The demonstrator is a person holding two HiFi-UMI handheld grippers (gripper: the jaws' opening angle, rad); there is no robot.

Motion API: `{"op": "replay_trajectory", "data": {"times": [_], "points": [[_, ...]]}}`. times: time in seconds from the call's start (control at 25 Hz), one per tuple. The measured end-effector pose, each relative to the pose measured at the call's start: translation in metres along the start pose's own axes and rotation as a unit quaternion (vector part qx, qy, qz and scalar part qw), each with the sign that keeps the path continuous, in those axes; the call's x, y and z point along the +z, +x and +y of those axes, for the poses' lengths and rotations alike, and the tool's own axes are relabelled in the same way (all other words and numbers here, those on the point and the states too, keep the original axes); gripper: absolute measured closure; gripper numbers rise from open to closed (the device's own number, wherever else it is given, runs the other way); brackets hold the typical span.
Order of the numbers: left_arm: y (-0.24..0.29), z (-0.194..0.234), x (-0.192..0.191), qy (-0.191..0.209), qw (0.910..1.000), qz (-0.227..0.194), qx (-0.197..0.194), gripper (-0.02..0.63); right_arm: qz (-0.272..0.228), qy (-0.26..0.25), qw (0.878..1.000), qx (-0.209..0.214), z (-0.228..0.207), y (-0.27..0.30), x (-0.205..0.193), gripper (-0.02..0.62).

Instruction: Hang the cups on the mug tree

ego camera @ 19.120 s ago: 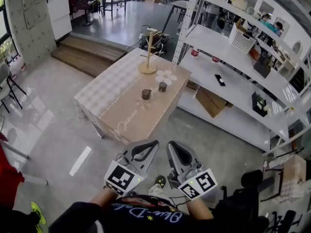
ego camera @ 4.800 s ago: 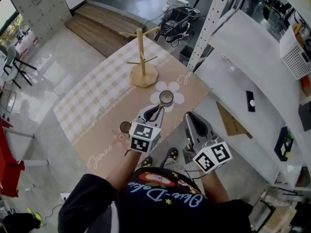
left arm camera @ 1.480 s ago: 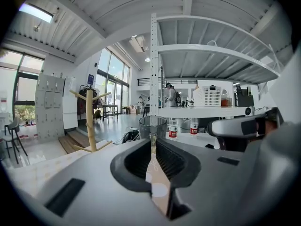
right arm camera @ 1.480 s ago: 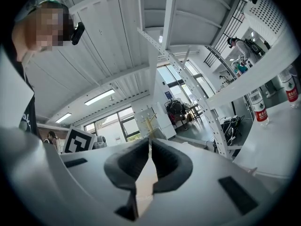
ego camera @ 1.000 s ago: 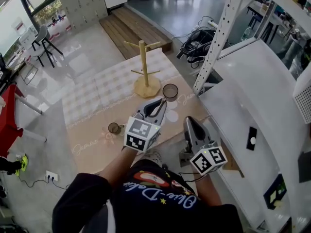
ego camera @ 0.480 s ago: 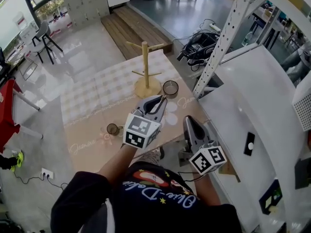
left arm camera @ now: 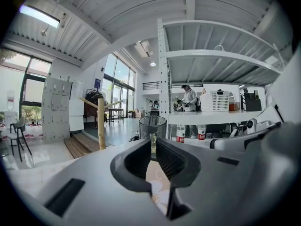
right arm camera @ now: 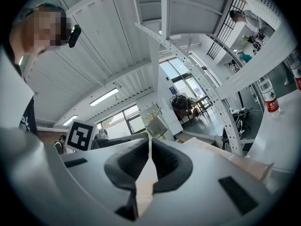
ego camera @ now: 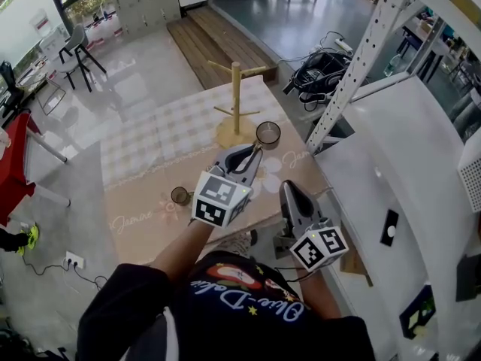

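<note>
A wooden mug tree (ego camera: 235, 96) stands at the far end of the table (ego camera: 143, 156); in the left gripper view it shows as the mug tree (left arm camera: 100, 124) left of the jaws. My left gripper (ego camera: 258, 150) holds a clear glass cup (ego camera: 267, 134) by its handle, just right of the tree's base. In its own view the left gripper (left arm camera: 153, 144) pinches the handle and the glass cup (left arm camera: 152, 125) stands upright beyond the tips. A second small cup (ego camera: 179, 195) sits on the table at the left. My right gripper (ego camera: 285, 189) hangs off the table's near right corner; the right gripper (right arm camera: 150, 141) has its jaws together, empty.
A white shelf unit (ego camera: 391, 171) with a perforated post (ego camera: 353, 59) runs close along the table's right side. Water bottles (left arm camera: 180, 133) stand on a shelf behind the cup. A red chair (ego camera: 11, 164) and wooden steps (ego camera: 203, 36) lie further off.
Since the earliest frame the left gripper has picked one cup off the table. Over the last second both grippers have barely moved; only the head view shifted slightly.
</note>
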State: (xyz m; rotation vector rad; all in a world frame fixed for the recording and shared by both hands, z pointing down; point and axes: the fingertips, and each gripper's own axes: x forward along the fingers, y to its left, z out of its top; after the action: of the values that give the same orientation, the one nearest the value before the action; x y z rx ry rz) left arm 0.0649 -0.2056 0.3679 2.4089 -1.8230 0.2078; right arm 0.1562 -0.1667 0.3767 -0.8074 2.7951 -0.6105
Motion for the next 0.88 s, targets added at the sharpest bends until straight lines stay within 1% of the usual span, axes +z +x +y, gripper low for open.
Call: {"op": "replay_trajectory", "data": {"times": [0.36,0.88], "points": [[0.003,0.01,0.004,-0.004,1.0,-0.004,0.004,0.568,-0.003,-0.011,1.0,-0.001,-0.003,0.006,0.003,0.569],[0.02,0.019,0.02,-0.011,0.9998,-0.019,0.003,0.568,0.003,-0.021,1.0,0.01,-0.005,0.02,0.01,0.569]]}}
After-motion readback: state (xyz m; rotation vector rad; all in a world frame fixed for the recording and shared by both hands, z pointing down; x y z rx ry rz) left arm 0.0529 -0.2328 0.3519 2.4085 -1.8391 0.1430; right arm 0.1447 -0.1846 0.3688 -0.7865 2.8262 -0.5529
